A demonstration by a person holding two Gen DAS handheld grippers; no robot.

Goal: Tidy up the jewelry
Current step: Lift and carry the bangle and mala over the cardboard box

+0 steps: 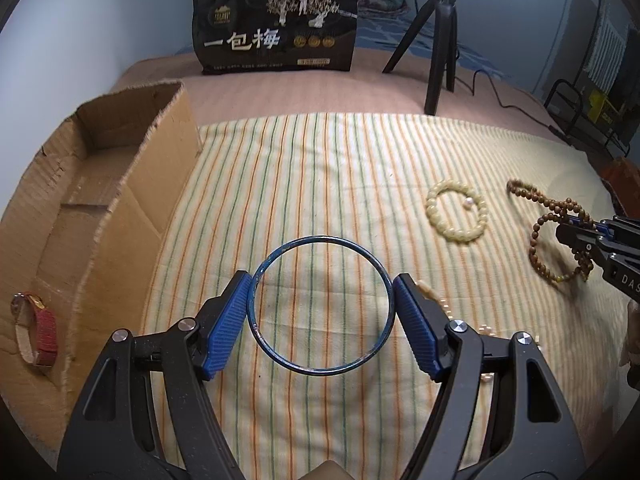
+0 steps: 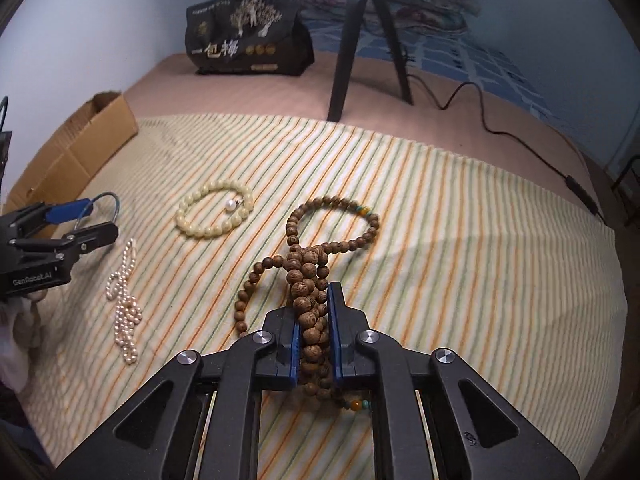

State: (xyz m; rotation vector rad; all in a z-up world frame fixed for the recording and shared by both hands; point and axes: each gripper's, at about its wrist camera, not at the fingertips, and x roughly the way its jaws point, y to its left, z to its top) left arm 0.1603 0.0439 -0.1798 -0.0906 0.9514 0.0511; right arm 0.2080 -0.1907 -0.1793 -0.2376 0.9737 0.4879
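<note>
Left gripper (image 1: pixel 323 304): clamps the bangle (image 1: pixel 322 306).
Right gripper (image 2: pixel 314 312): clenched on beads (image 2: pixel 310 280), covering part.
Pearls (image 2: pixel 124 304): partly hidden in left view.

bed (image 2: pixel 248 92) | striped cloth (image 2: pixel 460 240) atop | cardboard box (image 1: pixel 120 184) left of cloth | black bag (image 1: pixel 276 28), tripod (image 1: pixel 440 40) behind cloth

Pearl strand (image 1: pixel 486 330) mostly hidden behind the left gripper's (image 1: pixel 323 307) right finger.

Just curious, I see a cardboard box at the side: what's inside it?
In the box, a red-strapped watch lies on the floor near the front. The rest of the visible floor looks bare, but the near wall hides part of it.
</note>
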